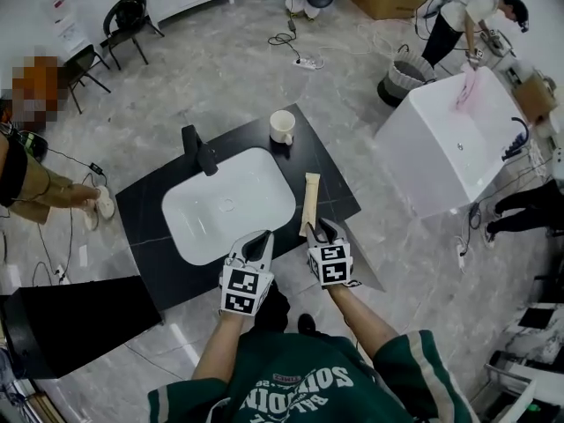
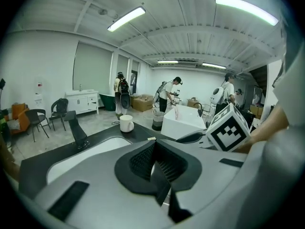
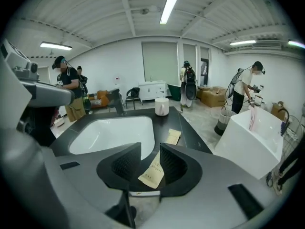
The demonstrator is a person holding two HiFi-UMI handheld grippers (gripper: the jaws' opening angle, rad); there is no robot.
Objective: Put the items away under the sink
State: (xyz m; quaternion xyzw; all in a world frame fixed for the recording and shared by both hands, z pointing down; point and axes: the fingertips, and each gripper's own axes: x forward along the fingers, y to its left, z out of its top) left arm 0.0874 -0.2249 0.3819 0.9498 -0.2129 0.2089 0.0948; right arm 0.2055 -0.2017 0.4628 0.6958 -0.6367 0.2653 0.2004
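While the left gripper is closed, the right gripper gapes at a packet — beige, slim.

Green tee, white lettering, pale-trimmed sleeves; left gripper, right gripper grey, marker cubes.

The white rounded ceramic basin is framed by the black, faintly veined stone countertop; the tan paper packet is printed with dark lettering; the white ceramic mug is left plain; the angular metal tap is finished black.
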